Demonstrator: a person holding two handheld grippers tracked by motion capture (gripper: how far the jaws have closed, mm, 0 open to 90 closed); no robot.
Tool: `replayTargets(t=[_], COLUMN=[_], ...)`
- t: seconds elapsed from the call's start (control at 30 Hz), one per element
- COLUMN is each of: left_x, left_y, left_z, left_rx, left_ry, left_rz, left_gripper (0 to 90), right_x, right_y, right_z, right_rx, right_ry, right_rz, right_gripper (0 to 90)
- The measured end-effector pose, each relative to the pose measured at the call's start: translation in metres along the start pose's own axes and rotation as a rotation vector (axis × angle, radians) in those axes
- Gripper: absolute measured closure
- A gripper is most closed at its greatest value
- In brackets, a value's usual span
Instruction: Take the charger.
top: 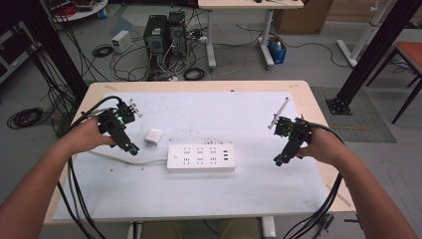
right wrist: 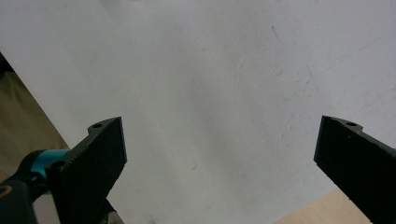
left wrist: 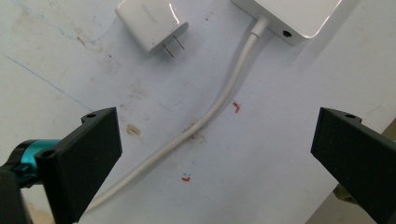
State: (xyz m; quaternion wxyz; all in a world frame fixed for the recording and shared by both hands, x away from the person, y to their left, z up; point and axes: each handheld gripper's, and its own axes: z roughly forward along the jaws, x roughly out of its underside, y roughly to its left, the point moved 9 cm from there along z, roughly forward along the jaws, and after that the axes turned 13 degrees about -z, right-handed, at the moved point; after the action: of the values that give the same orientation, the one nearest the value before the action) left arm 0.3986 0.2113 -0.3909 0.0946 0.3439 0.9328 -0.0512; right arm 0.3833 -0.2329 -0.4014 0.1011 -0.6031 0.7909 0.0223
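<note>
A white power strip (top: 201, 158) lies flat in the middle of the white mat, its cord (top: 119, 159) running off to the left. A small white plug adapter (top: 154, 137) lies just left of and behind it, prongs out (left wrist: 152, 23). My left gripper (top: 133, 149) hovers left of the adapter, over the cord (left wrist: 205, 119), jaws wide apart with nothing between them (left wrist: 217, 154). My right gripper (top: 278, 160) hangs over bare mat to the right of the strip, open and holding nothing (right wrist: 219, 158). One corner of the strip (left wrist: 289, 16) shows at the top of the left gripper view.
The white mat (top: 199, 199) covers most of the wooden table (top: 318, 114). Black cables trail from both grippers off the table's front. On the floor beyond the table stand computer towers (top: 164, 32) amid tangled wires. Black frame posts (top: 373, 55) rise at both sides.
</note>
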Motion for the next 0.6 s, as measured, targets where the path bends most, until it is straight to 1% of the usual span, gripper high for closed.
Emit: replayTargets(t=[0.03,0.07,0.13,0.2,0.27,0.3,0.33,0.37,0.4,0.43,0.5,0.53,0.57,0.6], left_x=[0.000,0.000,0.000,-0.001,-0.002,-0.002,-0.004,-0.004,-0.006,-0.010,-0.013,-0.013,-0.015,-0.019], left_y=[0.001,0.001,0.001,0.001,0.002,0.002,0.003,0.003,0.004,0.006,0.008,0.008,0.009,0.013], left_z=[0.000,0.000,-0.001,-0.002,-0.003,-0.003,-0.004,-0.004,-0.004,-0.004,-0.004,-0.004,-0.004,-0.006], left_rx=[-0.003,-0.005,-0.006,-0.006,-0.006,-0.007,-0.020,-0.020,-0.026,-0.041,-0.046,-0.046,-0.048,-0.060], left_ry=[0.001,-0.003,-0.004,-0.021,-0.023,-0.030,-0.041,-0.041,-0.049,-0.071,-0.087,-0.087,-0.101,-0.113], left_rz=[-0.002,-0.007,-0.003,-0.017,-0.021,-0.031,-0.056,-0.056,-0.075,-0.116,-0.142,-0.142,-0.161,-0.200], left_gripper=[1.8,1.8,1.8,1.8,1.8,1.8,1.8,1.7,1.8,1.8,1.8,1.8,1.8,1.8], right_x=[0.001,0.001,0.001,0.000,0.000,0.000,-0.001,-0.001,-0.001,-0.001,-0.001,-0.001,-0.001,-0.002], right_y=[0.000,0.000,0.000,0.001,0.000,0.000,0.000,0.000,0.000,0.000,0.000,0.000,-0.001,-0.001], right_z=[0.000,0.000,0.000,-0.001,-0.001,-0.001,0.000,0.000,0.000,0.001,0.002,0.002,0.002,0.001], right_rx=[0.006,0.007,0.009,0.011,0.014,0.014,0.019,0.019,0.019,0.018,0.017,0.017,0.019,0.016], right_ry=[0.013,0.012,0.012,0.009,0.008,0.008,0.005,0.005,0.007,0.004,0.006,0.006,0.006,0.000], right_rz=[0.018,0.021,0.021,0.020,0.020,0.020,0.015,0.015,0.016,0.015,0.022,0.022,0.020,0.029], right_gripper=[1.6,1.6,1.6,1.7,1.6,1.6,1.6,1.6,1.7,1.6,1.6,1.6,1.6,1.6])
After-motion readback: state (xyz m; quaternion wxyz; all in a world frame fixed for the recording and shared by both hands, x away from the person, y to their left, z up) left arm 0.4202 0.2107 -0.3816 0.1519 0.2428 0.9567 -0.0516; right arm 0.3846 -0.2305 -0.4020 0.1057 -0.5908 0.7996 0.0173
